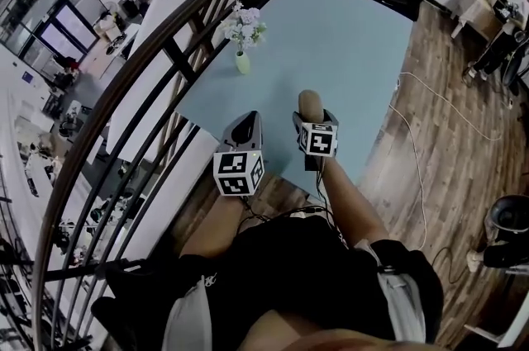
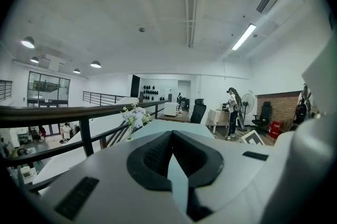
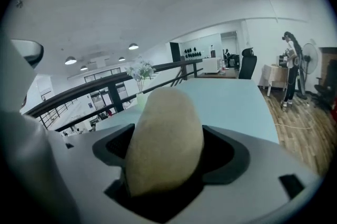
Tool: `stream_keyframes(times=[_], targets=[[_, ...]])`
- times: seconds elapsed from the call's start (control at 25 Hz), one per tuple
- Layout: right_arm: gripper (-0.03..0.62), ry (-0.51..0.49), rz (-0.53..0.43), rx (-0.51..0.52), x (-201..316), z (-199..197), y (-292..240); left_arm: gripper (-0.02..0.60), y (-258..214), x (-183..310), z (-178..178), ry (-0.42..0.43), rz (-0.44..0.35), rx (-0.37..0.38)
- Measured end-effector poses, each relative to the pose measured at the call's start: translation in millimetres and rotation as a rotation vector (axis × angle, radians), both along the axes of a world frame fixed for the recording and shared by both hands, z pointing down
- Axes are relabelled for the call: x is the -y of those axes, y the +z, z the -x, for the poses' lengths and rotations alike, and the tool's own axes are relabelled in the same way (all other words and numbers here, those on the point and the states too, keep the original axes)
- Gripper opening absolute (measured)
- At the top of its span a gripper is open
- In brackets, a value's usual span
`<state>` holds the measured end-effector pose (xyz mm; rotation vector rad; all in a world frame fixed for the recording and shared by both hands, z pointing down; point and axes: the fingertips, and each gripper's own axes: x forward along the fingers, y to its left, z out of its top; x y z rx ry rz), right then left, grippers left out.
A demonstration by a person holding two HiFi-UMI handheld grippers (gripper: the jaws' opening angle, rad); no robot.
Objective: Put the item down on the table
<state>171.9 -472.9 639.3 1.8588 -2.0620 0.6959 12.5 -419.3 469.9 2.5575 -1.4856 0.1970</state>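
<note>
Right gripper view: your right gripper (image 3: 168, 157) has its jaws clenched on a tan oblong item (image 3: 166, 136). The item's rounded end sticks out past the jaws. Head view: the item (image 1: 310, 102) sits in the right gripper (image 1: 312, 116) over the near end of the pale blue tabletop (image 1: 347, 44), not lying on it. Left gripper view: your left gripper (image 2: 171, 136) has its jaws closed tip to tip, with nothing between them. It hangs just beside the right one at the tabletop's near edge. A small vase of white flowers (image 1: 242, 52) stands at the left edge by the dark railing (image 1: 178, 60), well apart from both grippers.
</note>
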Motion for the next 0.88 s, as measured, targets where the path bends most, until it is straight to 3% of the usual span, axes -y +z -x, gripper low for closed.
stream_keyframes(times=[0.52,0.88], targets=[[0.403,-0.067,0.226,-0.052,-0.4,20.0,86.9,0.014,-2.5,2.0,22.3,-0.064,-0.002,0.015],[0.403,-0.097,0.286,-0.121,-7.2,25.3,115.3,0.014,-3.1,0.9,41.9,-0.096,-0.010,0.017]])
